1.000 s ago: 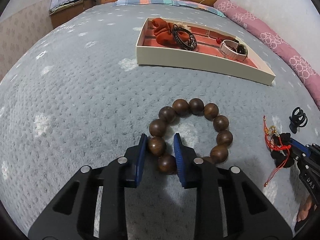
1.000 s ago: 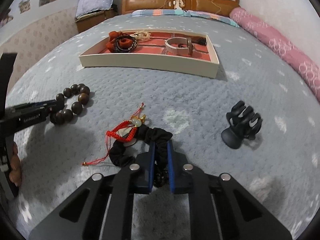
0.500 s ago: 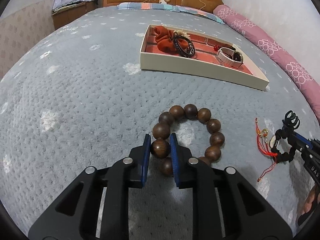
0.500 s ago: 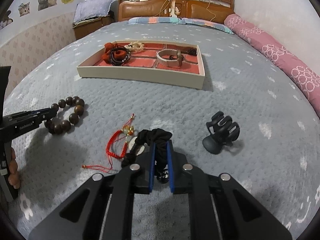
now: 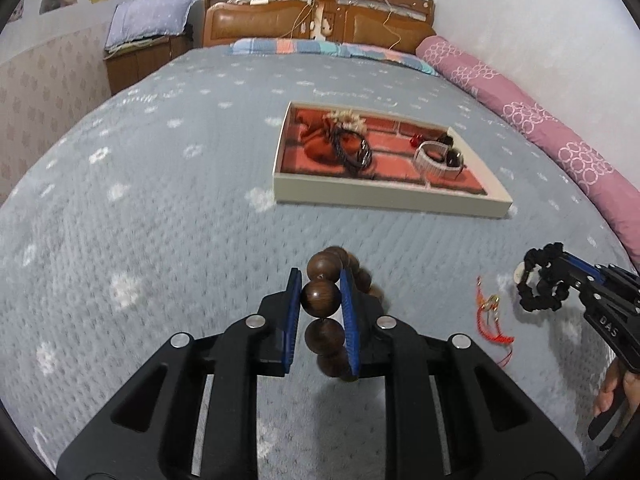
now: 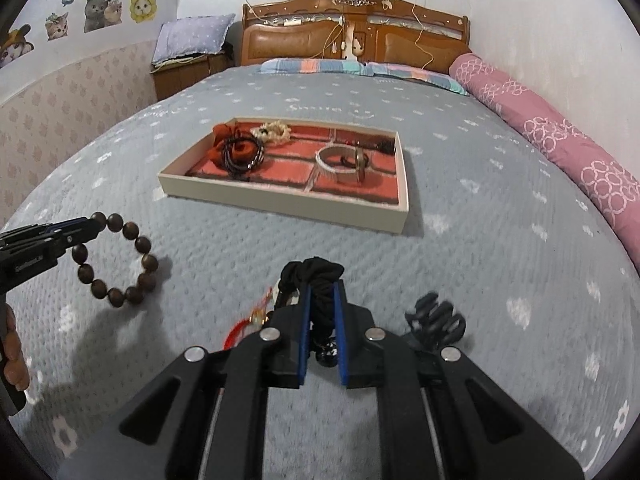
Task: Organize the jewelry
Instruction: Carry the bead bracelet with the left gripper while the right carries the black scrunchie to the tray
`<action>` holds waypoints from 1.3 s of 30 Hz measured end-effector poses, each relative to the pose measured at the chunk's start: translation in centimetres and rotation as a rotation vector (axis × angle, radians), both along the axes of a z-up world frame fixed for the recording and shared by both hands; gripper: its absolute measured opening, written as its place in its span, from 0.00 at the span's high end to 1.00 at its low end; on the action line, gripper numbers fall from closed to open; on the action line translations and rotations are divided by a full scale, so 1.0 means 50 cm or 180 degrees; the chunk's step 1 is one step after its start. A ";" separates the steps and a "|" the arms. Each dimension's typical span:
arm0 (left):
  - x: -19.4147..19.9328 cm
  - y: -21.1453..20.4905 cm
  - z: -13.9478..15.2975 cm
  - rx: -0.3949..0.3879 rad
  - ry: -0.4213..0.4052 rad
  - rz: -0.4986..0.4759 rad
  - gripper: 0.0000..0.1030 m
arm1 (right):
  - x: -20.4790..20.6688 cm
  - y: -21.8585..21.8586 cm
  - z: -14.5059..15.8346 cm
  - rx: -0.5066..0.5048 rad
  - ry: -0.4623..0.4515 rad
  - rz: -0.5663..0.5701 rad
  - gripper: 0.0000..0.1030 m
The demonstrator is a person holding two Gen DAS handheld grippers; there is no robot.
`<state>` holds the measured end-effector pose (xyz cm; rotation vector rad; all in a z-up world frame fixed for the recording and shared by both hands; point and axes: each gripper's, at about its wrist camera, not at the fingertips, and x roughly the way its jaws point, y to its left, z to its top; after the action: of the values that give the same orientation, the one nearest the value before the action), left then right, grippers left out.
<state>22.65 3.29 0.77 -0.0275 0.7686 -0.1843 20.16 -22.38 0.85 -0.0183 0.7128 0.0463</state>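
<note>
My left gripper (image 5: 320,292) is shut on a brown wooden bead bracelet (image 5: 322,300) and holds it above the grey bedspread; it hangs as a loop in the right wrist view (image 6: 116,260). My right gripper (image 6: 322,308) is shut on a black scrunchie (image 6: 316,280), lifted off the bed; it also shows in the left wrist view (image 5: 538,284). A white jewelry tray (image 5: 384,196) with red lining lies ahead, holding an orange pouch, a black cord bracelet (image 6: 242,154) and a white bangle (image 6: 340,162).
A red string charm (image 5: 490,316) lies on the bedspread between the grippers. A black claw hair clip (image 6: 436,318) lies right of my right gripper. A pink bolster (image 6: 560,140) runs along the right edge. The wooden headboard (image 6: 356,40) is at the far end.
Both grippers have risen from the bedspread. The bead bracelet now hangs from the left gripper. The scrunchie is lifted clear, leaving the red string charm lying on the bed.
</note>
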 end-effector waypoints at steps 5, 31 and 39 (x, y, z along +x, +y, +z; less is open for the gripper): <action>0.026 -0.009 0.034 0.0010 -0.0103 -0.0022 0.82 | 0.038 0.004 0.026 0.0013 -0.0095 -0.0012 0.89; 0.321 -0.113 0.153 -0.0187 -0.0584 -0.0217 0.82 | 0.393 -0.027 0.093 0.0271 -0.0491 -0.0252 0.89; 0.420 -0.154 0.120 -0.0141 -0.0591 -0.0330 0.82 | 0.473 -0.034 0.039 0.0236 -0.0463 -0.0338 0.89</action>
<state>43.64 -4.43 6.76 -0.0123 0.5809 -0.2983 43.79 -24.08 2.78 0.0864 0.5653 -0.0300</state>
